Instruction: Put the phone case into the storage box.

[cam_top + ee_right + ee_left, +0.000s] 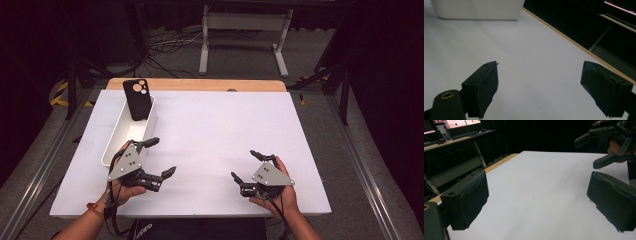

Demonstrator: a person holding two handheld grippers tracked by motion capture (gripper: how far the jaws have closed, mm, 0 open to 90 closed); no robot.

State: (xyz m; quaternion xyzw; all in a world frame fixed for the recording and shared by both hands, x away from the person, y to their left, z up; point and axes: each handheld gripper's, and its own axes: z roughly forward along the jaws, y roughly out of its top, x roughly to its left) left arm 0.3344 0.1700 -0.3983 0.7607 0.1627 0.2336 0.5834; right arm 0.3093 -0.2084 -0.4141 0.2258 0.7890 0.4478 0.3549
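A black phone [136,98] stands leaning at the far end of a long white bin [117,137] on the left of the white table [220,130]. My left gripper [164,156] is held just right of the bin's near end, jaws wide open and empty. In the left gripper view its pads [466,200] frame bare table, with the right gripper [586,153] ahead at the upper right. My right gripper [243,164] hovers open near the front right, nothing between its jaws. The right gripper view has its fingers [482,87] spread over the table, and the bin [476,10] at the top left.
A wooden strip [200,84] borders the table's far edge. Beyond it are a white desk frame [245,30] and cables on the floor. Metal rails run along both sides of the table. A dark desk with a lit screen [456,123] stands off to the side.
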